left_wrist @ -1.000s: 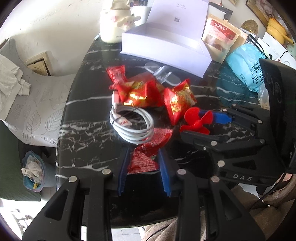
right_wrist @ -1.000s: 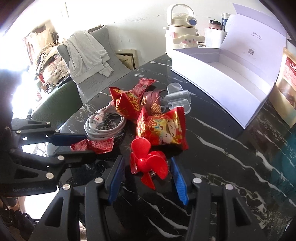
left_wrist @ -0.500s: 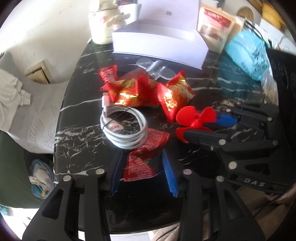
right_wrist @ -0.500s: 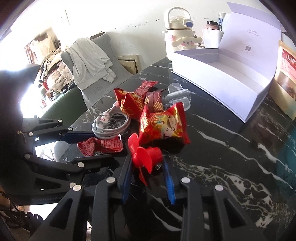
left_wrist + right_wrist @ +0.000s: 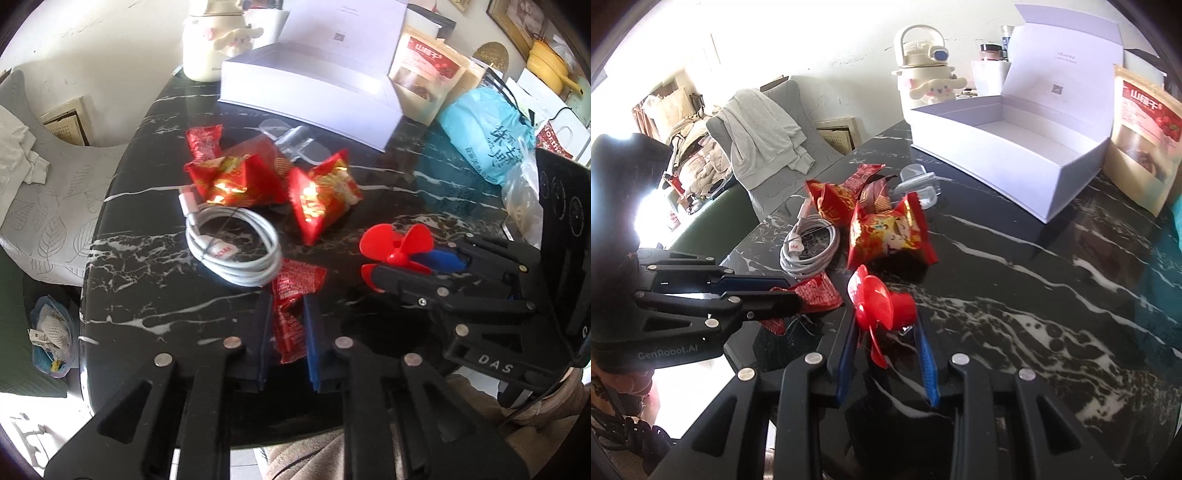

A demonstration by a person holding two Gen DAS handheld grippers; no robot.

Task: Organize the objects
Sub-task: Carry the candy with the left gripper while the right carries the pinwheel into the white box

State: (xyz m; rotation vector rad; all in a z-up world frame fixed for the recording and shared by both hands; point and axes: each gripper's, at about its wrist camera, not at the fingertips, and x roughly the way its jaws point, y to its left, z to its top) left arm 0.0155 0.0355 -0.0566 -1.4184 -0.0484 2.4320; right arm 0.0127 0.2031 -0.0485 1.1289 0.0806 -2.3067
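My left gripper (image 5: pixel 286 314) is shut on a flat red snack packet (image 5: pixel 293 306), also seen in the right wrist view (image 5: pixel 816 293). My right gripper (image 5: pixel 886 325) is shut on a red plastic fan (image 5: pixel 877 301), which shows in the left wrist view (image 5: pixel 397 245) held a little above the black marble table (image 5: pixel 147 280). A coiled white cable (image 5: pixel 232 245), two puffy red snack bags (image 5: pixel 236 181) (image 5: pixel 321 194), another red packet (image 5: pixel 205 140) and a clear plastic piece (image 5: pixel 295 142) lie in the middle. An open white box (image 5: pixel 1008 140) stands behind them.
A cream cartoon kettle (image 5: pixel 927 77) stands at the table's far edge. A snack pouch (image 5: pixel 1145 136) leans right of the box, with a blue plastic bag (image 5: pixel 491 140) beyond it. A grey chair with a cloth (image 5: pixel 764 136) is left of the table.
Both grippers closed: the left on the flat red packet, the right on the red fan, which tipped upright and lifted slightly off the table.
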